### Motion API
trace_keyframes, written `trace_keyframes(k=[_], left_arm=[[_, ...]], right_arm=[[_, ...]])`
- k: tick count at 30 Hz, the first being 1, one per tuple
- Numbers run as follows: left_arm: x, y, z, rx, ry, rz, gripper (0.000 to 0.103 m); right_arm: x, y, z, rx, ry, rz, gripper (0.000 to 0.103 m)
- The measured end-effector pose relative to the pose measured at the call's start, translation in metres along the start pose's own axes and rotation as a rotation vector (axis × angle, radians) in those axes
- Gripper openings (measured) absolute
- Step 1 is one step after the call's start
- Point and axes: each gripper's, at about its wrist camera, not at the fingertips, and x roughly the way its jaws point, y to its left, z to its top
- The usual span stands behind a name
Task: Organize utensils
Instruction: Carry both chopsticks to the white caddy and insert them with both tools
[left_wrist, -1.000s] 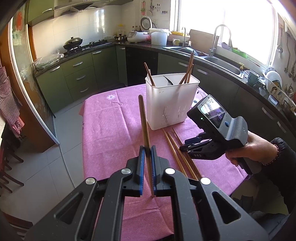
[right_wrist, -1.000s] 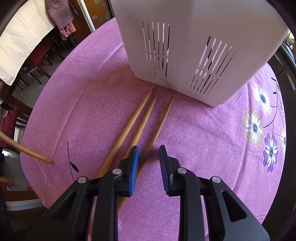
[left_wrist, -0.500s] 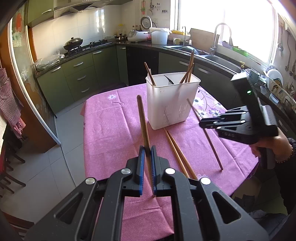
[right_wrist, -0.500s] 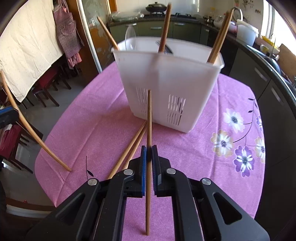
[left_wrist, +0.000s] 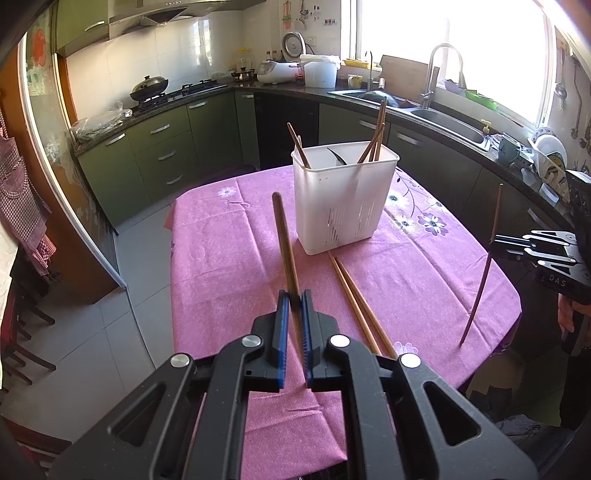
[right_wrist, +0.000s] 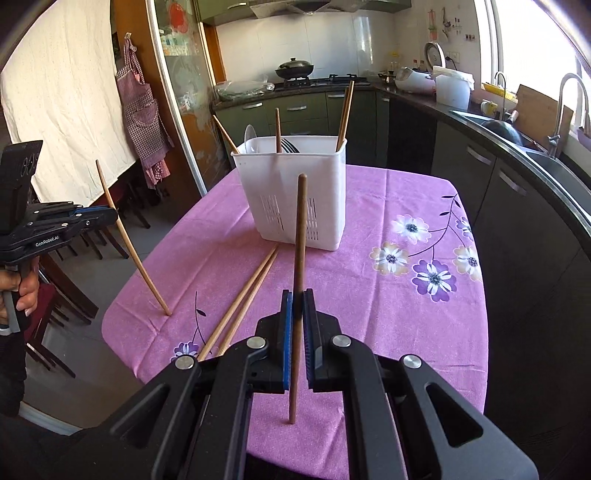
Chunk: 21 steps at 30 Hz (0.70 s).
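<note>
Starting at our left, the left gripper (left_wrist: 293, 306) is clamped on a dark chopstick (left_wrist: 283, 243), held upright over the pink tablecloth (left_wrist: 229, 266); a second ago it held that stick the same way. The change is on the right: the right gripper (right_wrist: 298, 306), which a second ago hovered part-open over three chopsticks lying flat, has pinched one and lifted it, and the lifted chopstick (right_wrist: 300, 236) now stands upright in its grip, lower tip close above the cloth.

That leaves two loose chopsticks (left_wrist: 354, 299) lying side by side, running from the holder's foot toward 6 o'clock in the left view. The white utensil holder (left_wrist: 345, 199) sits at 12 o'clock, already carrying several sticks and a spoon. We judge both held sticks are ready to drop in.

The holder's open top has room in its middle. The cloth's front edge lies at 5 o'clock, near the loose pair's ends; between the grippers and the holder the way is open.
</note>
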Motion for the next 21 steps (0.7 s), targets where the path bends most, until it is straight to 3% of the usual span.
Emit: trace_keyframes(k=[21], left_arm=[[0.001, -0.001, 0.003, 0.001, 0.002, -0.011, 0.007]], right_arm=[[-0.003, 0.006, 0.016, -0.019, -0.046, 0.024, 0.007]])
